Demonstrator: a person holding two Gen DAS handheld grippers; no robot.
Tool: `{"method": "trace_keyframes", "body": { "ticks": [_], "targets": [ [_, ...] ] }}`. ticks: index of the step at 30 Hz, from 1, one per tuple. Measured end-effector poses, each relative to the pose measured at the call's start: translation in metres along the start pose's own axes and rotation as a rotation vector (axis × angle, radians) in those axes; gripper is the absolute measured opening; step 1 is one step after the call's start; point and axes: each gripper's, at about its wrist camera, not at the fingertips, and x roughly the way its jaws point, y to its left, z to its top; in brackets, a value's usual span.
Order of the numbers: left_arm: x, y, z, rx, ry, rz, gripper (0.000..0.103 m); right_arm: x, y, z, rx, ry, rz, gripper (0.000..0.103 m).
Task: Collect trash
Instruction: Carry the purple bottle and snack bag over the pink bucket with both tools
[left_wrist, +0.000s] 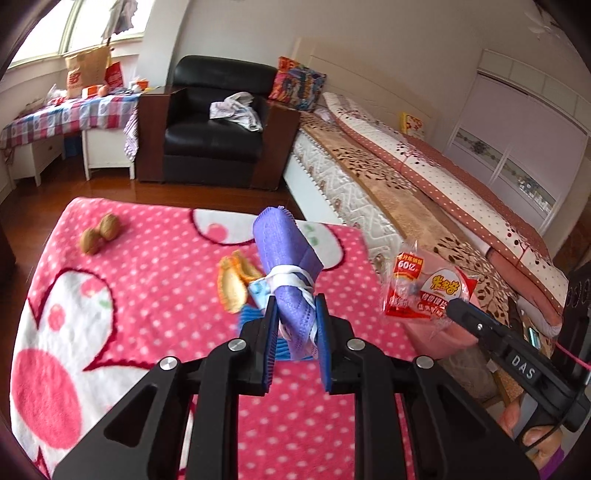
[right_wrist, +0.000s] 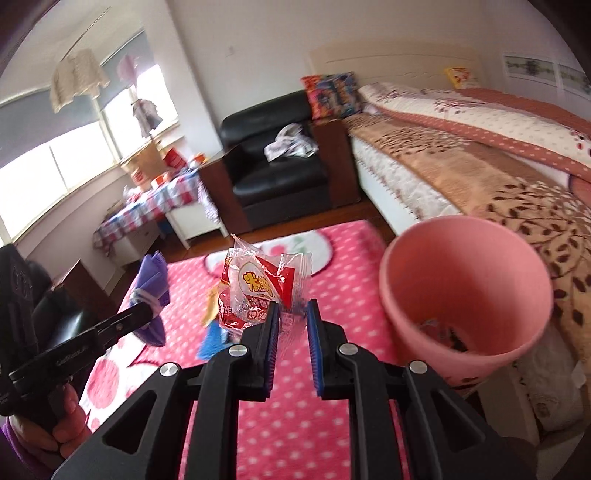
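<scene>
My left gripper (left_wrist: 297, 308) is shut on a rolled purple face mask (left_wrist: 282, 251) bound with its white straps, held above the pink dotted blanket (left_wrist: 147, 295). My right gripper (right_wrist: 293, 314) is shut on a crumpled red and clear snack wrapper (right_wrist: 258, 288), also above the blanket. A pink bin (right_wrist: 461, 266) stands tilted just right of it, with some scraps in the bottom. In the left wrist view the wrapper (left_wrist: 424, 288) hangs over the bin (left_wrist: 439, 336), off to the right of the mask. In the right wrist view the left gripper (right_wrist: 146, 308) and mask (right_wrist: 151, 275) are at the left.
Two walnuts (left_wrist: 99, 234), orange peel (left_wrist: 232, 282) and a blue scrap (left_wrist: 255, 315) lie on the blanket. A bed (left_wrist: 424, 192) runs along the right. A black armchair (left_wrist: 214, 122) with cloth on it stands behind, and a checked table (left_wrist: 70, 114) stands by the window.
</scene>
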Motion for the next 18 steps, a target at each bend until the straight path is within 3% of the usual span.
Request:
{"method": "trace_keyframes", "body": {
  "ticks": [8,18],
  "targets": [
    [0.026,-0.061,0.010,0.089,0.003,-0.074,0.018,-0.018,-0.067,0.015,0.051,-0.083,-0.147,0.015],
    [0.075,-0.135,0.014,0.182,0.035,-0.178,0.019,-0.011,-0.120,0.023,0.061,-0.108,-0.292,0.015]
  ]
}}
